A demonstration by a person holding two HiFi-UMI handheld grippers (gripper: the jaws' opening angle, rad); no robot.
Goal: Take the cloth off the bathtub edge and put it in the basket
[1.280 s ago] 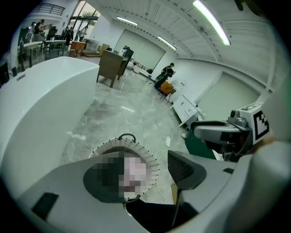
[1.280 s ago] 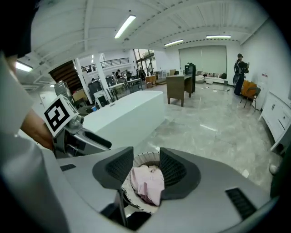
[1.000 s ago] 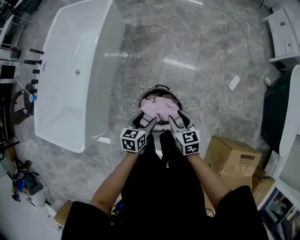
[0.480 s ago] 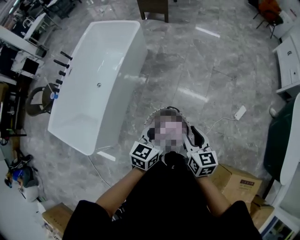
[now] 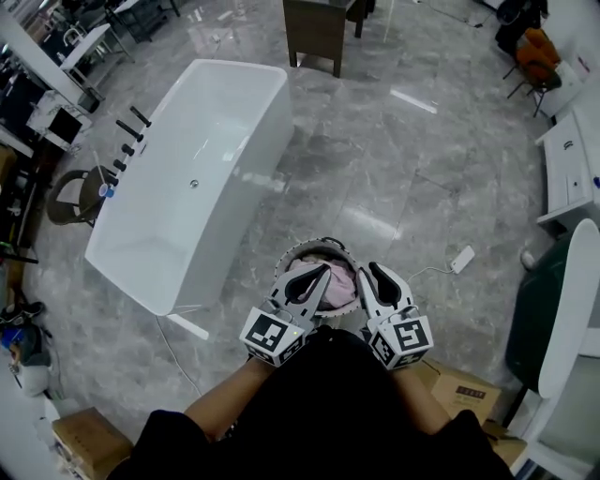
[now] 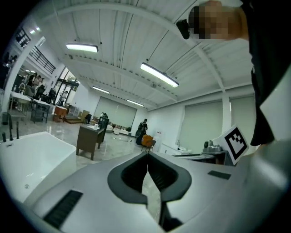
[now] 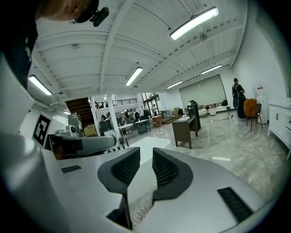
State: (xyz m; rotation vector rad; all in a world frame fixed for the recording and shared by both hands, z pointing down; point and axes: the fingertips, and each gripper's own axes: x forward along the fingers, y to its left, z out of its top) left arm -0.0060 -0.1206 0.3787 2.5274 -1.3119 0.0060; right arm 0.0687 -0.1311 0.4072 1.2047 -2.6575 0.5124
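The pink cloth (image 5: 339, 277) lies bunched inside the round basket (image 5: 319, 246) on the floor, just in front of the person. Both grippers hang above the basket, pointing out over it. My left gripper (image 5: 322, 272) is shut with nothing in it; its dark pads (image 6: 136, 175) meet along one line. The jaws of my right gripper (image 5: 368, 273) have just been closing; a narrow gap remains between the pads (image 7: 166, 170) and nothing is in it. The white bathtub (image 5: 187, 178) stands to the upper left, its edge bare.
A brown table (image 5: 323, 28) stands beyond the tub's far end. Black tap fittings (image 5: 127, 131) line the tub's left side. A power strip (image 5: 461, 260) with its cord lies right of the basket. Cardboard boxes (image 5: 459, 389) sit at the lower right, and white cabinets (image 5: 567, 178) stand at the right.
Both grippers have risen from the basket, leaving the pink cloth inside. The left jaws went from wide open to shut, and the right jaws narrowed.
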